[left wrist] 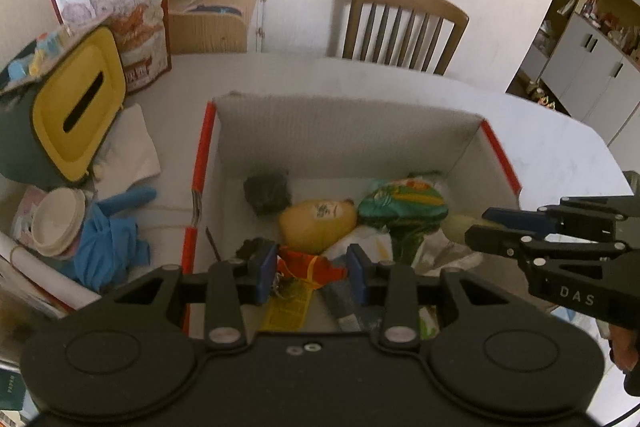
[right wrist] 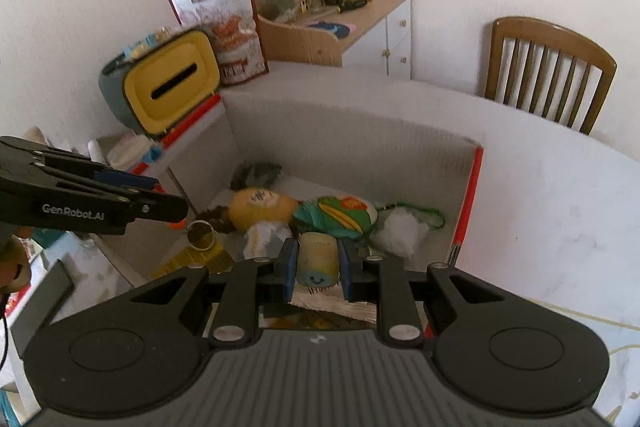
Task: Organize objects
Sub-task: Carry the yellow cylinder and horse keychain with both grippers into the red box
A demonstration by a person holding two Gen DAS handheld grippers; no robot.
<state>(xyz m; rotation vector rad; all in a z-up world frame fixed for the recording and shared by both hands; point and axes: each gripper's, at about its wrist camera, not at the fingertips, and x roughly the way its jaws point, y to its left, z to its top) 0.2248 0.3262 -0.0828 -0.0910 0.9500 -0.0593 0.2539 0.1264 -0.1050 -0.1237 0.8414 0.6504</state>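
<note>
While the right gripper clamps one small pale yellow cylinder toy with a blue smiling face between its two blue pads, it hangs over the near end of one open cardboard box with red edges. Left gripper is spread wide, nothing between its pads, poised above a red and yellow packet inside the same box. Box contents, counted where legible: one yellow plush head, one green printed pouch, one white fluffy ball on a green cord, one dark fuzzy lump, one metal ring; the remaining papers and wrappers are too jumbled to count. Box sits on one white table. Beside the box on the left: one yellow-faced tissue holder, one blue cloth, one stack of white cups. Behind those stands one red-bordered printed bag. Against the wall, one wooden chair and one low cabinet crowded with jars.
</note>
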